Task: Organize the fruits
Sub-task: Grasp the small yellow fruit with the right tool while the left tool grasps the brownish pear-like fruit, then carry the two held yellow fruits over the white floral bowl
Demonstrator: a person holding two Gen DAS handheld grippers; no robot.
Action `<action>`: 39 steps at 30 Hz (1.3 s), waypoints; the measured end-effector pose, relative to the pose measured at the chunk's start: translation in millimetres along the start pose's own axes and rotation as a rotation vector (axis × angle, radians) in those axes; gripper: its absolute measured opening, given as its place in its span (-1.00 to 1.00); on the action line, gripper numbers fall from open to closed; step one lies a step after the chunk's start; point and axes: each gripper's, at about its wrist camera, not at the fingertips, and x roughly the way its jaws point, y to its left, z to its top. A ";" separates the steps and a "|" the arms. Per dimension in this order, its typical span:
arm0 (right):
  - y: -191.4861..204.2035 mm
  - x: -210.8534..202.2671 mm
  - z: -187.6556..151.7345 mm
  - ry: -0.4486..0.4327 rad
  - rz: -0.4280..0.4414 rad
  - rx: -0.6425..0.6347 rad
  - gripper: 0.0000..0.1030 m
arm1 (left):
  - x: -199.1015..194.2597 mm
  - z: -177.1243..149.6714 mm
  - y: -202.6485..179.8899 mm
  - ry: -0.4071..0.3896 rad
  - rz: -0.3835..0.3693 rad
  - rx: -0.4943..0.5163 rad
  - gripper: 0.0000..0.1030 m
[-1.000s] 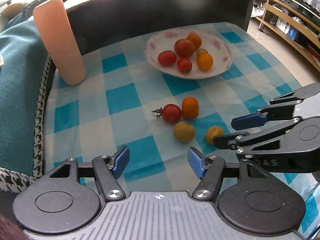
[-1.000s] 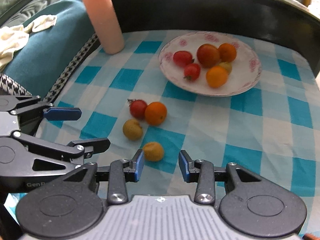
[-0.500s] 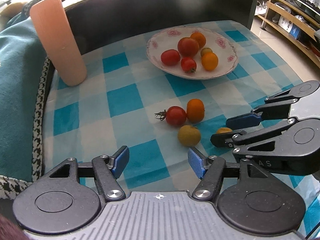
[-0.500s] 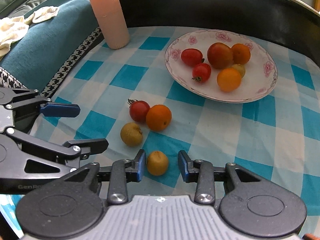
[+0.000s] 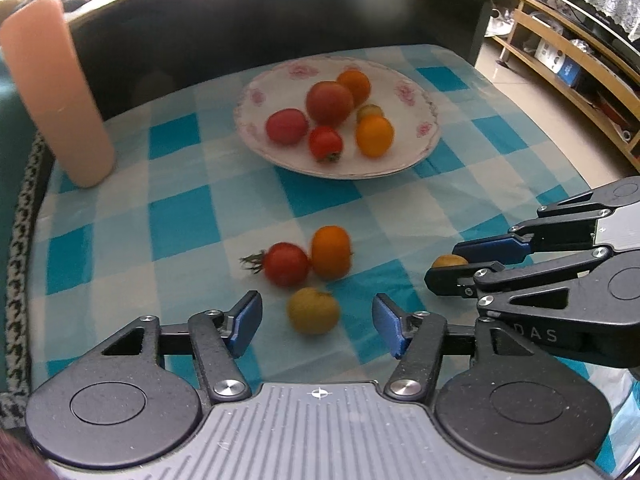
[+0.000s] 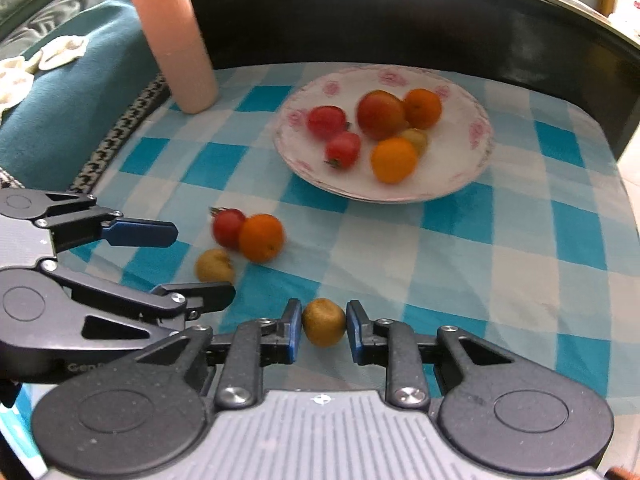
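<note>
A white floral plate [image 5: 416, 92] [image 6: 476, 128] holds several tomatoes and oranges. On the checked cloth lie a red tomato [image 5: 286, 264] [image 6: 227, 227], an orange [image 5: 330, 252] [image 6: 261, 237] and two yellow-brown fruits. My left gripper [image 5: 317, 322] is open with one yellow-brown fruit [image 5: 313, 310] [image 6: 214, 266] between its fingertips, untouched. My right gripper [image 6: 323, 330] has its pads on either side of the other yellow-brown fruit [image 6: 324, 322] [image 5: 449, 261], touching or nearly touching; the fruit rests on the cloth.
A tall pink cylinder [image 5: 56, 92] [image 6: 176, 40] stands at the back left. A dark raised wall [image 5: 280, 28] runs behind the table. A teal cushion [image 6: 72, 92] lies to the left. Wooden shelves [image 5: 580, 64] stand at the right.
Both grippers moved forward. The right jaws narrowed around the near yellow-brown fruit. The left gripper came up to the other yellow-brown fruit, still open.
</note>
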 end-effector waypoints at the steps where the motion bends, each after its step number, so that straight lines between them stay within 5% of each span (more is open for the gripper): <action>1: -2.4 0.2 -0.2 0.004 -0.002 0.007 -0.23 | 2.3 0.8 -1.7 -0.001 0.004 0.007 0.27; 14: -18.7 -2.5 -3.5 0.017 -0.007 0.037 -0.23 | 10.6 -0.7 -1.6 0.016 0.014 0.008 -0.27; 39: -12.4 -8.2 -20.5 0.026 -0.002 -0.042 -0.22 | -6.7 -28.7 -15.8 0.042 0.010 0.121 -0.11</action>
